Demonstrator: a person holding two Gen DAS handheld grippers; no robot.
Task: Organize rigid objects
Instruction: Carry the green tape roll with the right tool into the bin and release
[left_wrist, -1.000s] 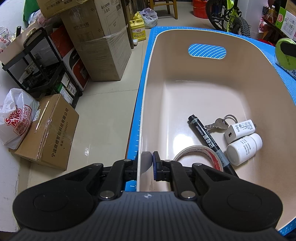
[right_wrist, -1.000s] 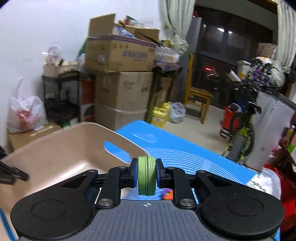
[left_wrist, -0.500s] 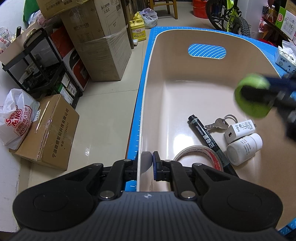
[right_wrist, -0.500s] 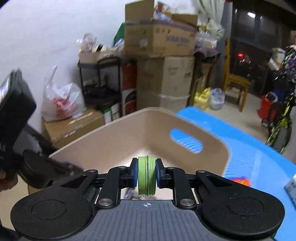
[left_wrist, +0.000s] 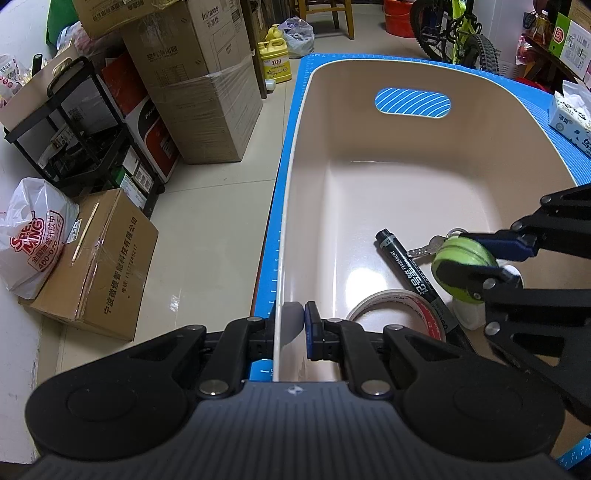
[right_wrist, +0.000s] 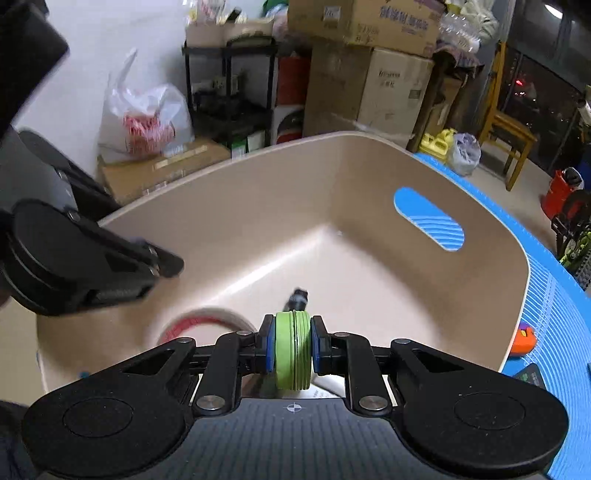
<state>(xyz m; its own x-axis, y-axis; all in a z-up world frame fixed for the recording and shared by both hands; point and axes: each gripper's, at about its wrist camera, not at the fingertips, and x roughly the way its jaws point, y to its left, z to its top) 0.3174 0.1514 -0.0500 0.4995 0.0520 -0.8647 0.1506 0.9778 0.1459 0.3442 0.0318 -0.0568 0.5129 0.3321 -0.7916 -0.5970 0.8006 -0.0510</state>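
The right gripper (right_wrist: 293, 350) has swung in over the bin (left_wrist: 295, 206) and dipped, fingers clamped on the green disc (right_wrist: 293, 350), now just above the marker (left_wrist: 406, 264). The left gripper (left_wrist: 291, 323) pinches the bin's wall. A drop looks close.

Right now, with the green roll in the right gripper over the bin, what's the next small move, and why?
Probably lower a little and open the right gripper. It is shut on the green roll, which hangs inside the beige bin above the marker and keys, while the left gripper clamps the bin's wall and steadies it.
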